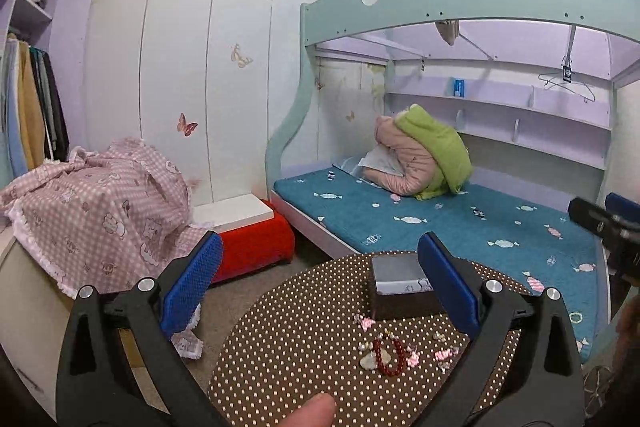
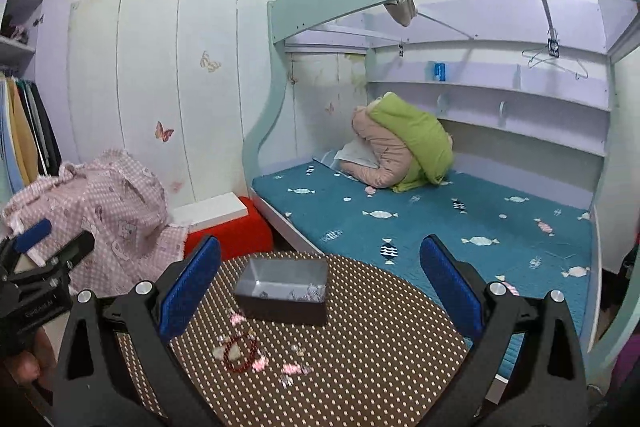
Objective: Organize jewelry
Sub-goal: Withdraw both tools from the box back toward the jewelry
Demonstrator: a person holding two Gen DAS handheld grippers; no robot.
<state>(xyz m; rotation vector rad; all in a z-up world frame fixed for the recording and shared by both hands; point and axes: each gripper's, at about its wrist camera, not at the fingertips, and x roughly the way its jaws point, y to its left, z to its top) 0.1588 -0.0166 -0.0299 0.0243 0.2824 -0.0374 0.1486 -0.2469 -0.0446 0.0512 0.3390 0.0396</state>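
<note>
A round brown table with white dots [image 1: 288, 331] [image 2: 360, 359] carries a small grey box [image 1: 400, 281] [image 2: 282, 287] and loose jewelry. A dark red bead bracelet [image 1: 394, 357] [image 2: 240, 355] lies among pink hair clips [image 1: 412, 359] [image 2: 294, 367] and small pale pieces. My left gripper [image 1: 320, 275] hangs open above the table, its blue pads [image 1: 192, 283] wide apart, nothing between them. My right gripper [image 2: 320, 277] is open too, raised over the table's near side, and it shows as a black body at the right edge of the left wrist view [image 1: 604, 223].
A bunk bed with a teal sheet [image 1: 460, 223] [image 2: 440, 223] stands behind the table, with a green and pink bundle [image 1: 424, 155] on it. A pink checked cloth [image 1: 96, 207] covers furniture at left, beside a red stool [image 1: 256, 247]. A person's fingertip [image 1: 308, 411] shows at the bottom.
</note>
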